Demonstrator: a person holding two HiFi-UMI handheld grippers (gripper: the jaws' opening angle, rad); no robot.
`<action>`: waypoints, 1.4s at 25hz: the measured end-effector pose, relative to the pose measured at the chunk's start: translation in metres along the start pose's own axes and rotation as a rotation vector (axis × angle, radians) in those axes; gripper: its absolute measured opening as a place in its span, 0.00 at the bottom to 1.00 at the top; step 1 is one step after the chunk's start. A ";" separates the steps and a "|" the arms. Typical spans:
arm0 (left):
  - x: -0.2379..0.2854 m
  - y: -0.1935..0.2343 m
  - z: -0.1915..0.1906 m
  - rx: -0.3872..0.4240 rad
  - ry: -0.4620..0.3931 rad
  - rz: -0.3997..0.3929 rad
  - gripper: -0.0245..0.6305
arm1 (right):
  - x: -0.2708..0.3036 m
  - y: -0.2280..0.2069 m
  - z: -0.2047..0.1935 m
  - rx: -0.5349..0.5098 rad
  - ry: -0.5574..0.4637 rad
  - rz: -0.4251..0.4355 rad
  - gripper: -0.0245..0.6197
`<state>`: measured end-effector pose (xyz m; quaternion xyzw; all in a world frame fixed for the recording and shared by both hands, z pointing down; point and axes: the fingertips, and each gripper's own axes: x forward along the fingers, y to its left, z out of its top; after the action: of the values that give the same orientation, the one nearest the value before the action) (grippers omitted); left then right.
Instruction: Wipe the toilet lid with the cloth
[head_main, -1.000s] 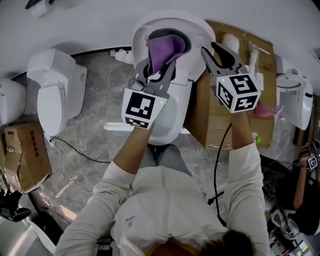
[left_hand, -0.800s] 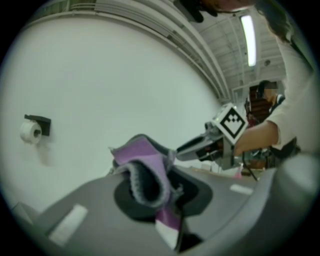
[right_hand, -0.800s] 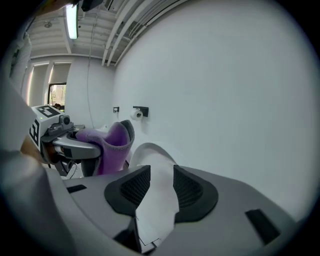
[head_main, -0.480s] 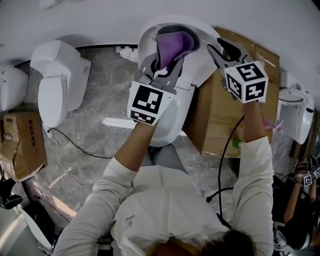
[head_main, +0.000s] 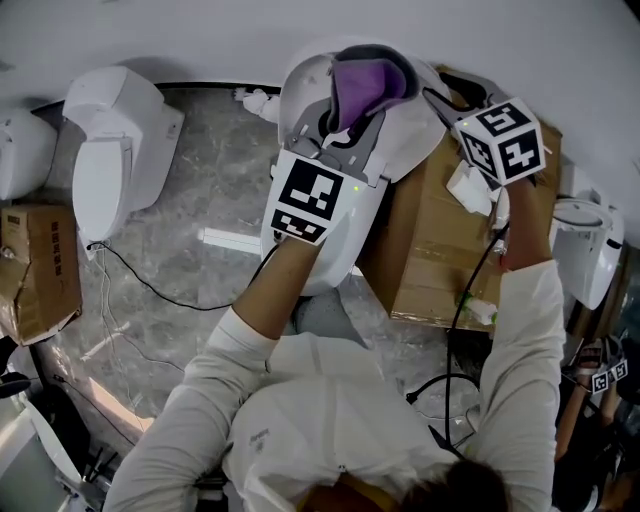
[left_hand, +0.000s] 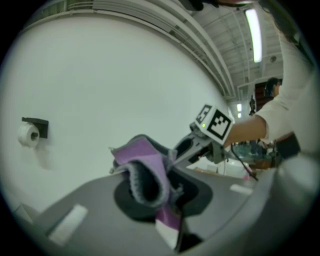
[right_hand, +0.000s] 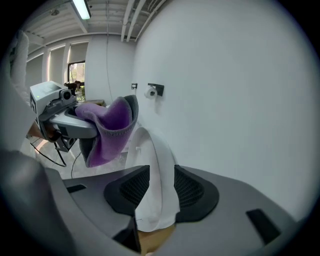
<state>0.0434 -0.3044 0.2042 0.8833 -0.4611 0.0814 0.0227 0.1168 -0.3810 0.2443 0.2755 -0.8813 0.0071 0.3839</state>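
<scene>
At the left edge of the head view sits a small brown cardboard box (head_main: 38, 285). Its flaps are shut, so I cannot see what is in it. Just above it, in the upper left, stands a spare white toilet (head_main: 108, 150) with its lid down.

In the middle, the person's left arm reaches up the picture. Its white sleeve is pushed back from the forearm. The left gripper (head_main: 345, 120) points almost level at the wall. Its jaws are squeezed tight on the soft purple cloth (head_main: 368, 85). The cloth bunches up between the pads and hangs over them. It is at the top middle of the picture, right against the round white plastic toilet lid (head_main: 410, 125). The lid is up, near the white wall (head_main: 180, 35). The white toilet (head_main: 345, 245) under it is mostly hidden by the arm, so I cannot see into the bowl.

To the right, the right arm in its long white sleeve stretches up the right side of the picture. The right gripper (head_main: 455, 95) tips downward at the lid's right edge. Its jaws have just been opening and stand apart. The thin rim of the lid goes up between the two black pads.

Under that arm lies a big flat brown cardboard box (head_main: 425, 250), shut too. A small white part (head_main: 468, 190) lies on top of it.
</scene>
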 end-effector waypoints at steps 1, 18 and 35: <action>0.000 0.001 0.000 -0.001 -0.001 0.002 0.11 | 0.003 -0.001 -0.001 -0.014 0.017 0.010 0.25; -0.008 0.003 -0.014 -0.034 0.008 0.008 0.11 | 0.036 -0.011 -0.010 -0.123 0.253 0.215 0.32; -0.087 -0.027 -0.004 0.010 -0.043 0.026 0.11 | -0.014 0.086 -0.020 -0.254 0.203 0.086 0.32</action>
<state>0.0158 -0.2177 0.1942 0.8789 -0.4725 0.0651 0.0071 0.0959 -0.2973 0.2659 0.1849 -0.8427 -0.0601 0.5020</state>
